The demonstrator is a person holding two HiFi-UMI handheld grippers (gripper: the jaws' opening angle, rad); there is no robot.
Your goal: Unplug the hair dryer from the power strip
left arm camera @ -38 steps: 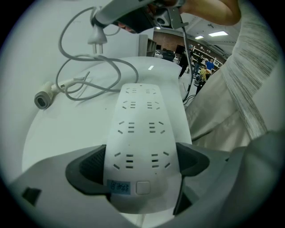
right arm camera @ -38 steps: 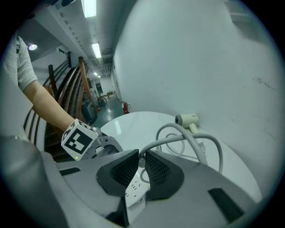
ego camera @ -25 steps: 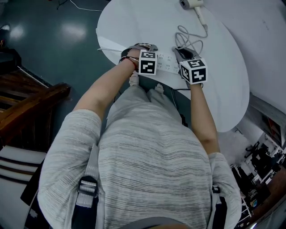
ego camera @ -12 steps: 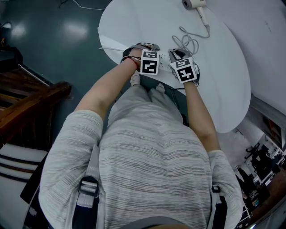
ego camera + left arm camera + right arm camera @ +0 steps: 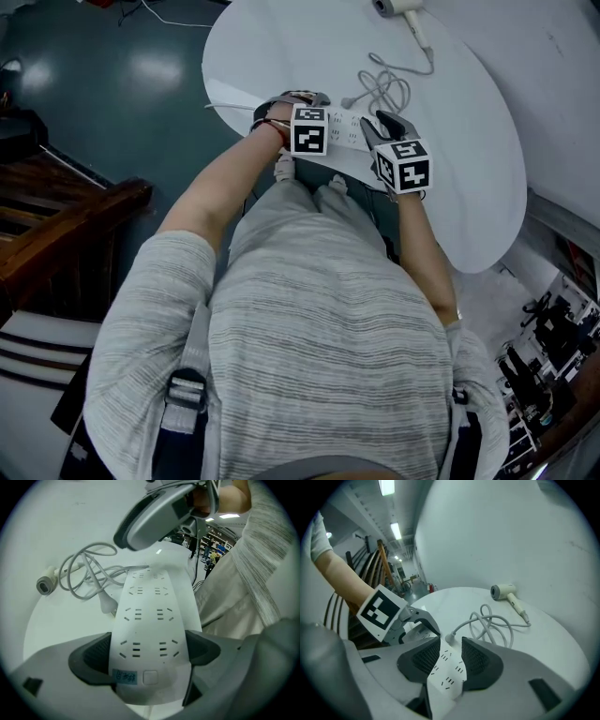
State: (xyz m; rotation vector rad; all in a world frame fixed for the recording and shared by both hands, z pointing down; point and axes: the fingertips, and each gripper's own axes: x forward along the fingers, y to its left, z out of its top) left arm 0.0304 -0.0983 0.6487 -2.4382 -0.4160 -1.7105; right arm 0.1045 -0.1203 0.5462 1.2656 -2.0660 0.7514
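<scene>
The round white desk (image 5: 281,47) spreads out ahead of both claws and carries everything. The long white plastic power strip (image 5: 147,616) lies flat on it and runs from the left claw (image 5: 147,651) across to the right claw (image 5: 447,657). The left claw is clamped on the strip's switch end, with its dark ribbed pads (image 5: 91,656) pressed against the two long sides. The right claw stands wide apart. Its jaws have just been opening, and the strip's other end shows in the gap between them, but they grip nothing.

The white hair dryer (image 5: 506,592) lies on its side well beyond the right claw's tips, near the far edge of the desk. Its pale grey cord (image 5: 492,625) lies in loose loops between the dryer and the right claw. The cord's white plug (image 5: 451,639) lies loose on the desk just past the right claw's tips. It is close beside the strip's long side and out of every socket. From the left claw, the plug is ahead and to the left of the strip, and every socket facing that claw is empty.
</scene>
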